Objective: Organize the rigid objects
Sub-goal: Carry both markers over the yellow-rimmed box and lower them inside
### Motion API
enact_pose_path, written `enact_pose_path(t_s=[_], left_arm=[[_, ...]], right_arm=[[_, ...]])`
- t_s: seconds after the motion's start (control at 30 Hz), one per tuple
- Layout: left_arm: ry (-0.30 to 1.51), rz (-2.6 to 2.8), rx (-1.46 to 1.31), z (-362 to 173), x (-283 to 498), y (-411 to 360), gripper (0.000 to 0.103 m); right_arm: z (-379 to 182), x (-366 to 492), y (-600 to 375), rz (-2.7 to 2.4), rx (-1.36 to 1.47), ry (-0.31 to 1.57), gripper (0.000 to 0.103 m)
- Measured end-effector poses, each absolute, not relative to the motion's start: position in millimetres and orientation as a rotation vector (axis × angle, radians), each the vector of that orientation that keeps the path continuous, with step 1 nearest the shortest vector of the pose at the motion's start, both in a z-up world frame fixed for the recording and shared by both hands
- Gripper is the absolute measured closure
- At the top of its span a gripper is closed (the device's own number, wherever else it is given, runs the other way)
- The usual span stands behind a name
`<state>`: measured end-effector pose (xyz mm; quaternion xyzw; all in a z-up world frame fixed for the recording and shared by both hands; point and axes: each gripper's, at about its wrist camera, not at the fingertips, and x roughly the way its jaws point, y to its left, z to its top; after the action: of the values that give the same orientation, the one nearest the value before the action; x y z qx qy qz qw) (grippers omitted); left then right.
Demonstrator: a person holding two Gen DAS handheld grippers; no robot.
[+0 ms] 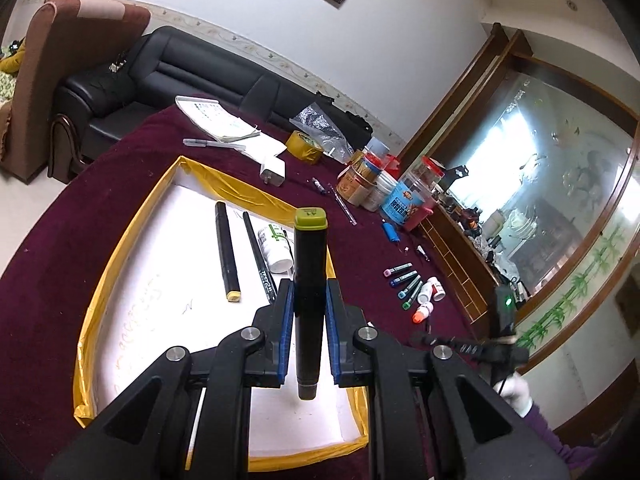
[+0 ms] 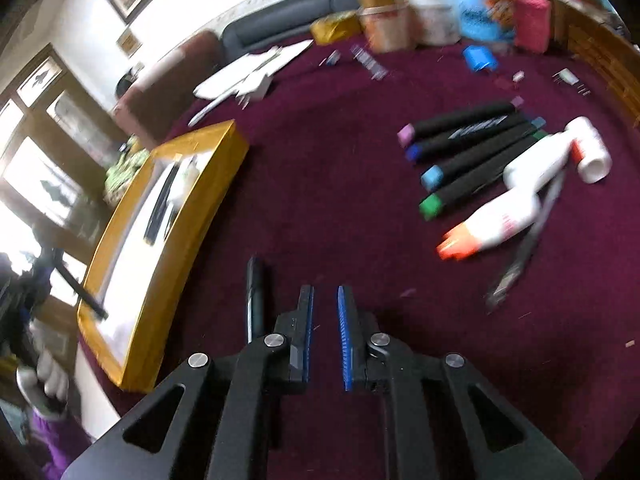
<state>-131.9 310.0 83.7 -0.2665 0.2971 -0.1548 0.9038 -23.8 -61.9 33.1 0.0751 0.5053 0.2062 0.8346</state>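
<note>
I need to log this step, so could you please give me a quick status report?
Left gripper shut on olive-capped marker, over yellow-edged tray. Right gripper shut, empty. Four markers left on cloth. Nothing in the way.

A black marker with an olive-green cap (image 1: 310,280) stands upright above the yellow-rimmed tray (image 1: 132,216); four capped markers (image 2: 468,160) lie side by side on the counter.

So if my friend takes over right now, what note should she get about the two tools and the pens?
Left tool: shut on a black marker with an olive-green cap, held above the yellow-rimmed white tray.
Right tool: shut, holding nothing, over the maroon tablecloth.
Done: two black pens and a small white bottle lie in the tray.
Left: set this marker down in the tray; then the four colour-capped markers and the white bottles on the cloth.
</note>
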Motion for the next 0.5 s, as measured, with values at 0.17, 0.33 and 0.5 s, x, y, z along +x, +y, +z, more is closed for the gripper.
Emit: enact_pose_path(t_s=[0.17, 0.33, 0.5], left_arm=[[0.62, -0.318, -0.563, 82, -138, 313, 0.091], [0.629, -0.307, -0.55, 83, -136, 313, 0.091], [0.675, -0.283, -0.501, 81, -127, 310, 0.091]], right_arm=[[15, -29, -20, 0.504, 0.12, 1.092, 0.075], [14, -41, 1, 0.453, -0.022, 1.04, 0.065], [15, -50, 22, 0.426, -0.147, 1.012, 0.09]])
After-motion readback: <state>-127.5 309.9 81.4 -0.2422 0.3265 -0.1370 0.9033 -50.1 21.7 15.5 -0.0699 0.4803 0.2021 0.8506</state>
